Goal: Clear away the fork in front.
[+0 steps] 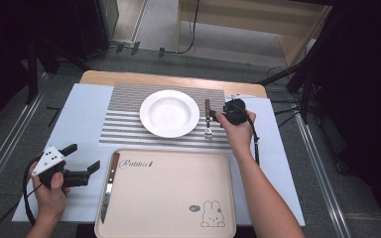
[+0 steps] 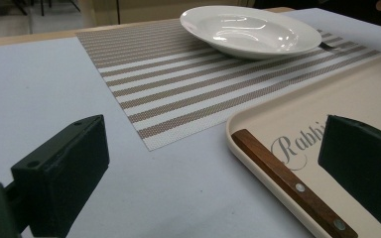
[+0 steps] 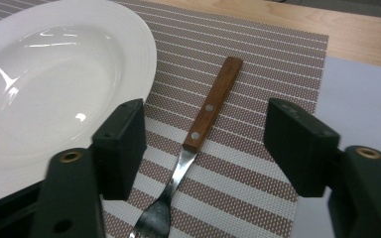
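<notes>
A fork (image 1: 208,121) with a wooden handle lies on the striped placemat (image 1: 124,119), just right of the white deep plate (image 1: 169,113). My right gripper (image 1: 217,115) hovers low over the fork (image 3: 198,129). Its jaws stand on either side of the handle without touching it, so my right gripper (image 3: 206,134) is open. A knife (image 1: 108,186) with a wooden handle lies along the left edge of the cream tray (image 1: 168,198). My left gripper (image 1: 82,158) rests open at the near left, beside the tray, with nothing between its jaws. Ahead of my left gripper (image 2: 213,163) are the knife handle (image 2: 287,181) and the tray rim (image 2: 278,119).
A pale sheet (image 1: 84,114) covers the wooden table under the placemat and tray. The tray bears a rabbit drawing (image 1: 212,214) at its near right. Beyond the table's far edge are cables (image 1: 129,47) on a grey floor and a wooden frame (image 1: 258,20).
</notes>
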Demonstrator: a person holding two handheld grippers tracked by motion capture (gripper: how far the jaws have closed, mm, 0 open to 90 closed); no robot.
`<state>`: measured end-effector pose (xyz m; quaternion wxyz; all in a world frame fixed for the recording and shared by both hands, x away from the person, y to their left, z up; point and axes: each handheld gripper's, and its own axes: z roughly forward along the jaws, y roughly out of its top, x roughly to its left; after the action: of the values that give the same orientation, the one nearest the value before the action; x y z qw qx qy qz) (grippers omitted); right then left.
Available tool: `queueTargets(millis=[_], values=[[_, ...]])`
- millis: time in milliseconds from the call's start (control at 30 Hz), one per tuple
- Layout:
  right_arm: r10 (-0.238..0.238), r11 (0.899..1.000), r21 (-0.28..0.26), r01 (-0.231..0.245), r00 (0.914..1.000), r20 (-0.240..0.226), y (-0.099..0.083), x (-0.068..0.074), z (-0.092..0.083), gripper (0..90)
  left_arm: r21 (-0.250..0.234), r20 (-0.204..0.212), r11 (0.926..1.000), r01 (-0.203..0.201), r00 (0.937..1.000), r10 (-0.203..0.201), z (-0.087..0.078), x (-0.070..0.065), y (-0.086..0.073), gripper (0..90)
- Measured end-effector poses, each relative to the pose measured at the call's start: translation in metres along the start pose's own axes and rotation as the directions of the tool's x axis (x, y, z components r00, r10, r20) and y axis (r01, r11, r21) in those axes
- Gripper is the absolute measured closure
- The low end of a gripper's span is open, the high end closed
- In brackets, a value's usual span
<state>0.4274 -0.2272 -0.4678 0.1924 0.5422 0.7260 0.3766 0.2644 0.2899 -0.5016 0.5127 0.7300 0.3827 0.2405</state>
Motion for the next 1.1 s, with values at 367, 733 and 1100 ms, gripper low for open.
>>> queueTargets(millis=[367, 733, 1100], values=[[0.090, 0.989, 0.108, -0.096, 0.9940, 0.063, 0.001, 0.005, 0.029, 48.0, -0.002, 0.003, 1.0000, 0.001, 1.0000, -0.001, -0.001, 0.001, 0.000, 0.0], [0.076, 0.981, 0.173, -0.088, 0.9943, 0.076, 0.005, 0.009, 0.044, 63.3, -0.006, 0.007, 1.0000, 0.004, 1.0000, -0.004, -0.001, 0.001, 0.000, 0.0], [0.064, 0.978, 0.188, -0.084, 0.9917, 0.111, 0.006, 0.014, 0.057, 66.6, -0.004, 0.010, 1.0000, 0.003, 0.9999, -0.003, 0.000, 0.001, 0.000, 0.0]])
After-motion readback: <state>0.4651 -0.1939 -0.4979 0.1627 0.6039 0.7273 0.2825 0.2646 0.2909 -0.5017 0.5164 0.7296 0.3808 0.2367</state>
